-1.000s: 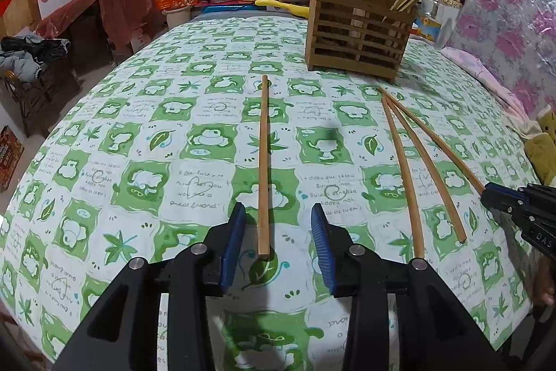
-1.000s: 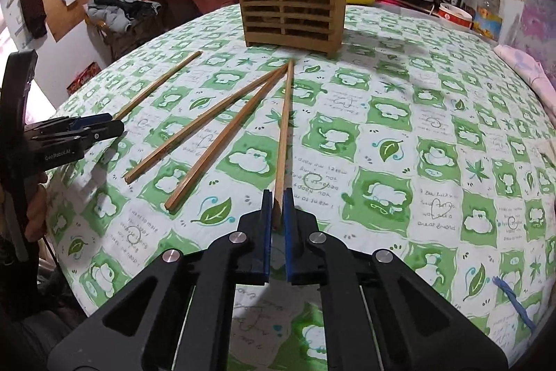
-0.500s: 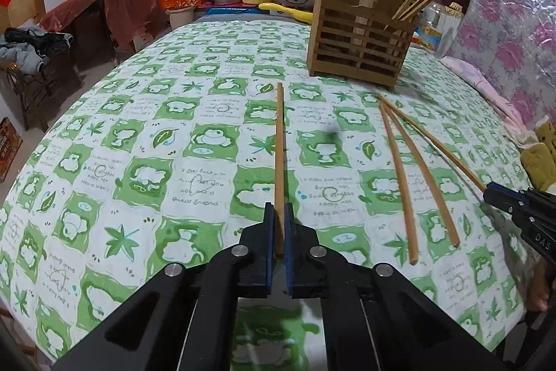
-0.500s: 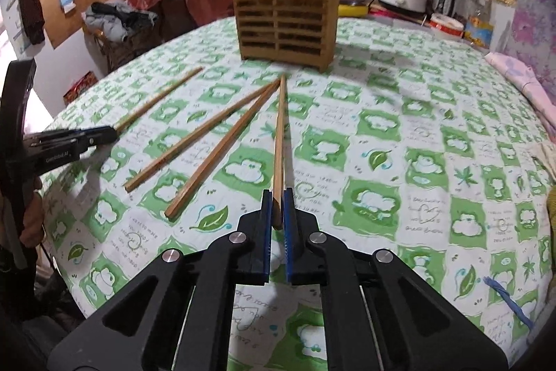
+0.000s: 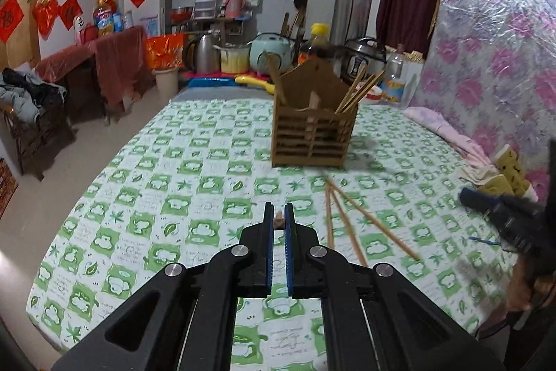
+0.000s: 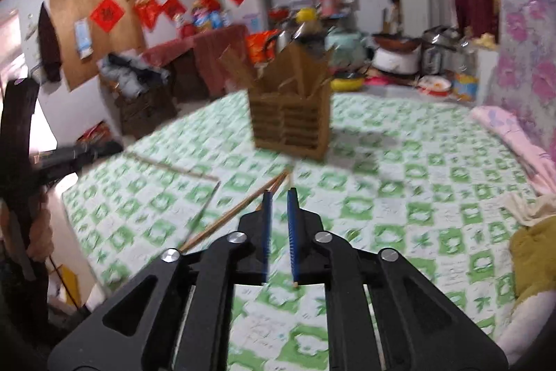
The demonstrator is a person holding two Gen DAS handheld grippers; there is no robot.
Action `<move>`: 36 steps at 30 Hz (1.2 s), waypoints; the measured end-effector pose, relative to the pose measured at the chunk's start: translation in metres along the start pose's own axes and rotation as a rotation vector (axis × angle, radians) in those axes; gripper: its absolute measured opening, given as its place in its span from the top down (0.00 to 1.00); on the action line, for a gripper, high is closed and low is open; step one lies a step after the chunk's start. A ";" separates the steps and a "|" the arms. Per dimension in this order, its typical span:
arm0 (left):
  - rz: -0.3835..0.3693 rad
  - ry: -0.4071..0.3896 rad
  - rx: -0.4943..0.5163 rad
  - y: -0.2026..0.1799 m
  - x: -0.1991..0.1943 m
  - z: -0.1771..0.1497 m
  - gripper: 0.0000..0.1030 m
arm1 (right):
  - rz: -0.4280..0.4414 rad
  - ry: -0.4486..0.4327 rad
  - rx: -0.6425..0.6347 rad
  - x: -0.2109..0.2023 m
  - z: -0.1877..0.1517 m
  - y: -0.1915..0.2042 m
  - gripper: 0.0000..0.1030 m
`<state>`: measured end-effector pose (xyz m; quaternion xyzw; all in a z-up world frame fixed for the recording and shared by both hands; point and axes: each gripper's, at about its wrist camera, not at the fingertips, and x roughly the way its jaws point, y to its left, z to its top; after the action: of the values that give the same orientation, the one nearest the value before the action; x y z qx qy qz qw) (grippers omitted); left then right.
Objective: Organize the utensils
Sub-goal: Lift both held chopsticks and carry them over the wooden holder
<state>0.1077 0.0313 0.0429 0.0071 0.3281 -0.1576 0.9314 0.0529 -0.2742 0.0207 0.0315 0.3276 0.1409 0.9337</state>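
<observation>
Chopstick (image 5: 278, 220) pinched in your left gripper (image 5: 278, 209), jaws narrow, only its end peeping out at frame centre. Wooden holder (image 5: 312, 134) stands just above, and three spare chopsticks (image 5: 342, 214) lie right of centre on the tablecloth (image 5: 173, 179). Tip the stick upright, get over a slot, then let go. Right gripper (image 6: 278, 197) shows a narrow gap, but it's too blurred to tell if it carries anything. Half a second ago your left stick lay flat; now both grippers are up, with the holder closer.
</observation>
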 end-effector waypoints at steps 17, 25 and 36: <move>0.004 0.036 -0.021 0.005 0.010 -0.008 0.94 | -0.060 0.187 0.035 0.039 -0.046 -0.007 1.00; 0.006 0.051 -0.020 0.004 0.018 -0.012 0.94 | -0.075 0.174 0.007 0.034 -0.036 -0.006 0.93; 0.002 0.059 -0.035 0.007 0.019 -0.011 0.94 | -0.113 0.230 0.005 0.051 -0.049 -0.003 0.94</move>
<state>0.1170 0.0334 0.0216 -0.0042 0.3581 -0.1505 0.9214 0.0610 -0.2637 -0.0492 -0.0011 0.4342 0.0898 0.8963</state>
